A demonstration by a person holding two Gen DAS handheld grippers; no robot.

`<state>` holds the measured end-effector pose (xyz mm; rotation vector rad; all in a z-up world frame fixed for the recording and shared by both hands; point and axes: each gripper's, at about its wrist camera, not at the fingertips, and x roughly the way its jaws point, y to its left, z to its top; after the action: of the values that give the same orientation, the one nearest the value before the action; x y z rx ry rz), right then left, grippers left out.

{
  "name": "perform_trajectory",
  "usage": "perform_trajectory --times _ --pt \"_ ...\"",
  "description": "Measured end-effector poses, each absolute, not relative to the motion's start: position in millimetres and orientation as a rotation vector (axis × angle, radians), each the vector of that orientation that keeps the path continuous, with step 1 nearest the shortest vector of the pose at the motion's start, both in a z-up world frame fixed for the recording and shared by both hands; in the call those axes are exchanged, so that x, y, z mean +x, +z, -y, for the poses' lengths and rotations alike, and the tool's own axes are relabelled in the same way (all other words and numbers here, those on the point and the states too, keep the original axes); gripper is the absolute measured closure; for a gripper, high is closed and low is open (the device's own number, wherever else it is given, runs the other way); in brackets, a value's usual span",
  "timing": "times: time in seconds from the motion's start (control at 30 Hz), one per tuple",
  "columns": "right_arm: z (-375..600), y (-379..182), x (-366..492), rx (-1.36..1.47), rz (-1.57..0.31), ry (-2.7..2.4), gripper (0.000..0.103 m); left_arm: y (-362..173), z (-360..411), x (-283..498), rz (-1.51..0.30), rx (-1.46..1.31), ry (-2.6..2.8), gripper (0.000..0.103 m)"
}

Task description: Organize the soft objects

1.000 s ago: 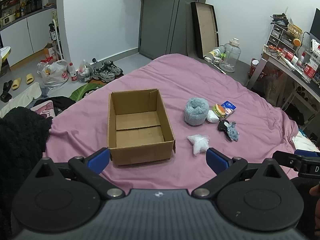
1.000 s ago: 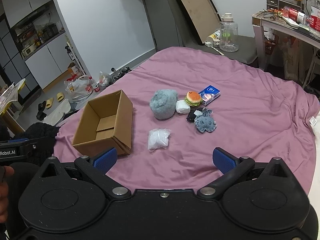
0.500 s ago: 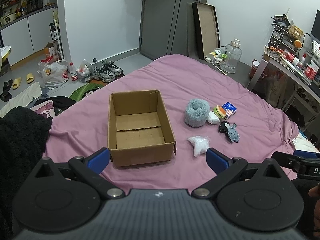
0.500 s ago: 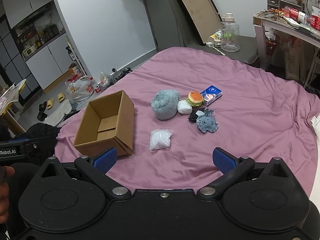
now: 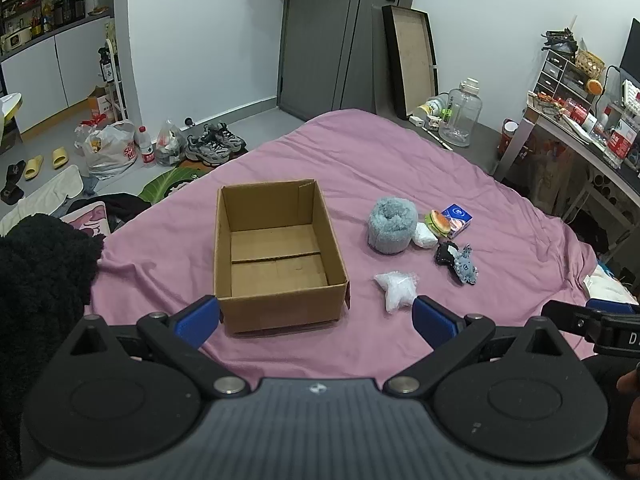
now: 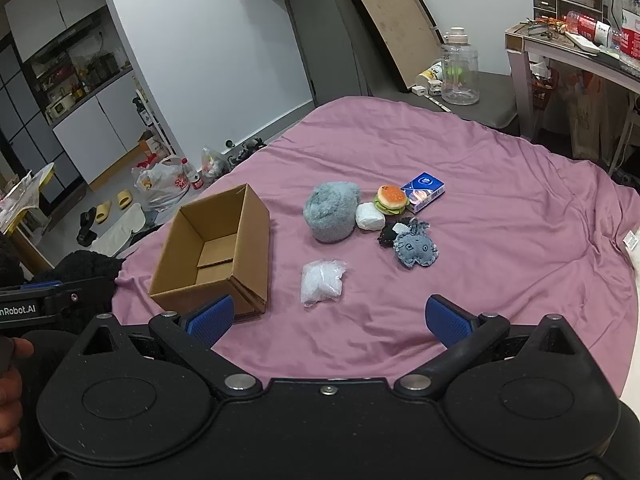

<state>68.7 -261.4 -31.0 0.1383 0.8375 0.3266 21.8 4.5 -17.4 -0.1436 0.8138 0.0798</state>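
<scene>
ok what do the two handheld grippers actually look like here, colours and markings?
Both match: the left gripper and right gripper have matte black bodies, two round black discs, silver pivot bolts and black linkage arms ending in blue textured pads. The left body shows ribbed grey at centre. White lettering ending "nRobot.AI" marks the left unit's side.
</scene>
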Motion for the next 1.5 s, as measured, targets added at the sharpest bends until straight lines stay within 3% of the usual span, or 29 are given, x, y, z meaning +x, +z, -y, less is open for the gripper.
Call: perform_trajectory --times 0.7,0.93,1.3,1.5 --pt "299 -63 108 0.246 -0.843 0.286 0.0 -27 18 54 -0.834 -0.138 0.068 0.003" --pt "315 -84 133 0.305 -0.858 0.282 0.005 -39 41 77 -0.842 -0.13 0.051 0.005" --pt "332 -126 178 0.437 -0.905 0.287 0.015 -68 73 121 -0.897 -0.132 0.024 0.028" --pt "335 -150 199 0.483 -0.942 0.306 0.018 -93 89 147 -0.951 -0.146 0.007 0.034"
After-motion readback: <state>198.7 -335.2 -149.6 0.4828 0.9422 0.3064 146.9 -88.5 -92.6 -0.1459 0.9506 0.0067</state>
